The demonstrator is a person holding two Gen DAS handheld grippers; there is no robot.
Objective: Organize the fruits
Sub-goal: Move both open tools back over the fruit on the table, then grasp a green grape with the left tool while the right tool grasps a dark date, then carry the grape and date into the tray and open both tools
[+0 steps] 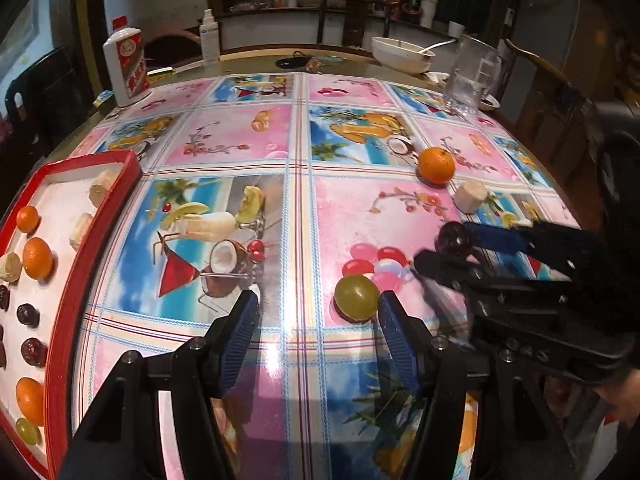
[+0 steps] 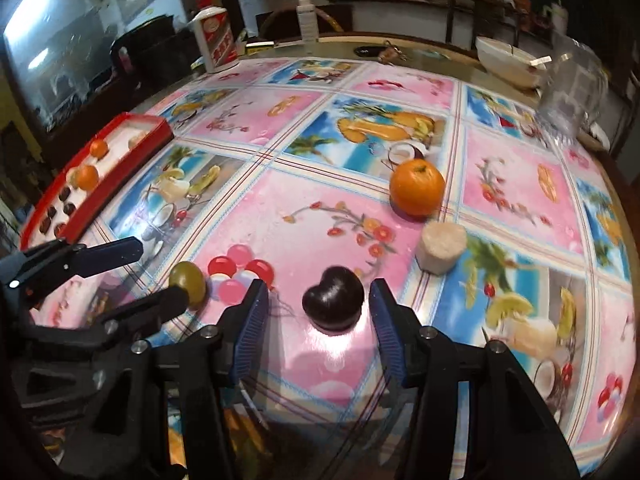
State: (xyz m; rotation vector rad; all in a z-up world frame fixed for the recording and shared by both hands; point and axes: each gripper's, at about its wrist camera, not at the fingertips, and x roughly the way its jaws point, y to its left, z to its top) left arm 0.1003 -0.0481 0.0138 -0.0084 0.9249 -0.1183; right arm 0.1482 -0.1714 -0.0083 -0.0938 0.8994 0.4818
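At the left edge of the left wrist view lies a red-rimmed tray with a white floor. It holds three oranges, pale banana pieces, several dark red fruits and a green grape near the frame's bottom. In the right wrist view the same tray sits at middle left.

Toward the bottom centre of the left wrist view, the left gripper has its jaws spread wide, holding nothing; a green grape on the tablecloth lies just inside its right finger.

Further right, a loose orange and a banana chunk rest side by side on the cloth.

At the bottom centre of the right wrist view, the right gripper is also released, its fingers on either side of a dark plum without touching it.

At the upper right of the left wrist view stand a white bowl with a spoon in it and a clear plastic jug.
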